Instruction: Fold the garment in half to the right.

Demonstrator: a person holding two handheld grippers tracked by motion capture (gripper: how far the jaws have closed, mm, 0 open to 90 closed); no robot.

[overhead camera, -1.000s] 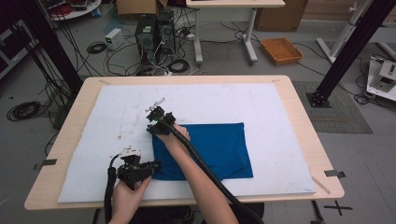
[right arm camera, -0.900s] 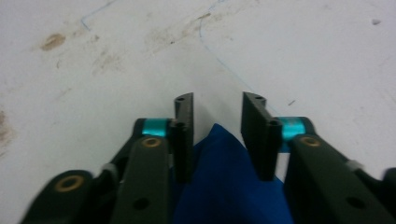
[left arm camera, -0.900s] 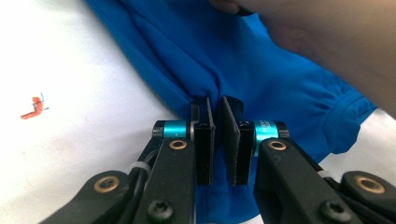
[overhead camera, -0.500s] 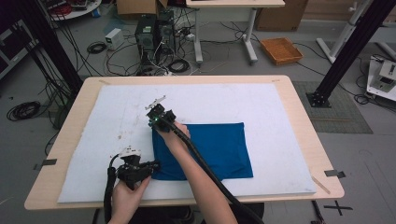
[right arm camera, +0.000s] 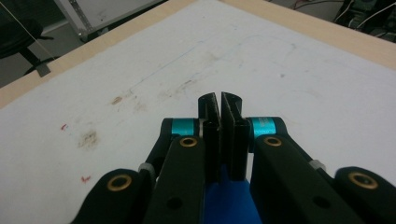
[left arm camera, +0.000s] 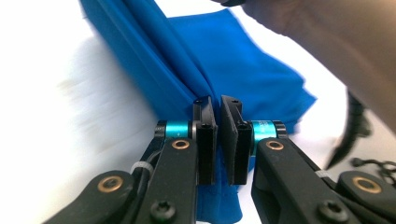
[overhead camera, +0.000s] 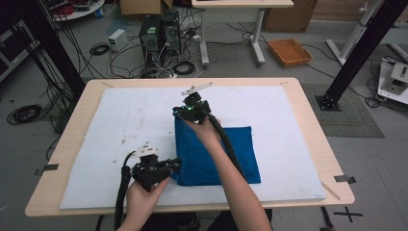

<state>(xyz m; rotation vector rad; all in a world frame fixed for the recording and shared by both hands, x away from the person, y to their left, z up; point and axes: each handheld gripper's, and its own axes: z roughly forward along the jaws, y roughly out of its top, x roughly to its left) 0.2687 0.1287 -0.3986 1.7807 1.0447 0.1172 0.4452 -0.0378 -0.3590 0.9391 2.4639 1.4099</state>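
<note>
A blue cloth (overhead camera: pixel 231 149) lies folded on the white mat (overhead camera: pixel 120 120), right of the middle. My left gripper (overhead camera: pixel 176 166) sits at the cloth's near left corner. In the left gripper view its jaws (left arm camera: pixel 217 100) are shut on a gathered fold of the blue cloth (left arm camera: pixel 243 70). My right gripper (overhead camera: pixel 179 114) is at the far left corner, jaws pointing left over the mat. In the right gripper view it (right arm camera: pixel 219 98) is shut, with blue cloth (right arm camera: pixel 229 200) pinched low between the jaws.
The mat covers most of a wooden table (overhead camera: pixel 57 159). The right forearm (overhead camera: pixel 231 168) crosses over the cloth. Beyond the far edge the floor holds cables, a computer tower (overhead camera: pixel 151 29), an orange tray (overhead camera: pixel 290 52) and black frame legs.
My right gripper has moved right and slightly away, carrying the cloth's far left corner with it. The left gripper has shifted a little to the right.
</note>
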